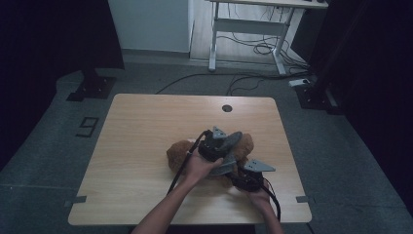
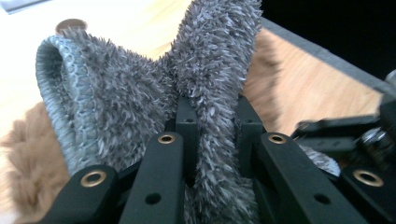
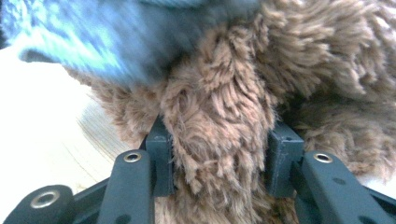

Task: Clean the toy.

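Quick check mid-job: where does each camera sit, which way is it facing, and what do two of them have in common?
High view: above the near table edge, looking forward and down; both forearms, left claw, right claw.
Left gripper view: on the left claw, looking along its jaws at grey fuzzy cloth.
Right gripper view: on the right claw, facing brown plush toy.
Shared: all show that toy.

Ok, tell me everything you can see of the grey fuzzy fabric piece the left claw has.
The grey fuzzy fabric piece looks like shaggy plush with a knitted ribbed edge along one side, curled over like a cuff or small garment. It is bunched and folded, standing up between the jaws of the left claw, which is shut on a pinched fold of it. In the high view it lies draped over the brown plush toy near the middle of the wooden table, and it appears to touch the toy's fur.
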`<state>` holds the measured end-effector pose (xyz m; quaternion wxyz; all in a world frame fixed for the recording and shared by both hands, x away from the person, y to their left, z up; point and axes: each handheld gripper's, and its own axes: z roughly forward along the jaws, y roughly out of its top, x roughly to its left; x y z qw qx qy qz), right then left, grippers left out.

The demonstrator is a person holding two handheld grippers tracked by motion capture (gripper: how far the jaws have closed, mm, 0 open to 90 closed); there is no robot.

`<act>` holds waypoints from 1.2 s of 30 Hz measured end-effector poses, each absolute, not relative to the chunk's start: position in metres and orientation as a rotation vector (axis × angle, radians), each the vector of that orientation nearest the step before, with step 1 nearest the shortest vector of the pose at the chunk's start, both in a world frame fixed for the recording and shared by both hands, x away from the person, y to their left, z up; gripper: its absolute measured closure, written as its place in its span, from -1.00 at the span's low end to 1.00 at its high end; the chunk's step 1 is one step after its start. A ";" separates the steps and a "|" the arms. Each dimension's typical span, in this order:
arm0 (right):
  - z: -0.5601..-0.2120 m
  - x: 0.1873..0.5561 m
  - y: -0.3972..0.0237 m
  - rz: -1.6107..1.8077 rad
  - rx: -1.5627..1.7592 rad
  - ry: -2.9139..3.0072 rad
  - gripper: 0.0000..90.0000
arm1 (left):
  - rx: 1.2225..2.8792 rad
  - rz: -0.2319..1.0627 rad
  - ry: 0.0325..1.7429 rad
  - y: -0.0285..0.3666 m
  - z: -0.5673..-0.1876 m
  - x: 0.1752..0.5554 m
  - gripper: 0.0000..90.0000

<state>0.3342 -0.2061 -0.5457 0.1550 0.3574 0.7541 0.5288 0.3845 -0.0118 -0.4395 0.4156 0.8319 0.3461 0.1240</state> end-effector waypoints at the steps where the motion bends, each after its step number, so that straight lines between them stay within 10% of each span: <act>1: -0.546 0.334 -0.206 1.516 1.026 2.160 0.22 | 2.086 0.330 0.884 -0.004 -0.440 0.384 0.71; 12: -0.545 0.334 -0.206 1.528 1.021 2.163 0.21 | 2.007 0.352 0.937 0.060 -0.434 0.372 0.71; 29: -0.545 0.333 -0.205 1.509 1.024 2.162 0.22 | 2.141 0.263 0.826 -0.071 -0.431 0.401 0.71; 36: -0.546 0.332 -0.205 1.491 1.016 2.169 0.22 | 2.126 0.277 0.860 -0.058 -0.442 0.402 0.72</act>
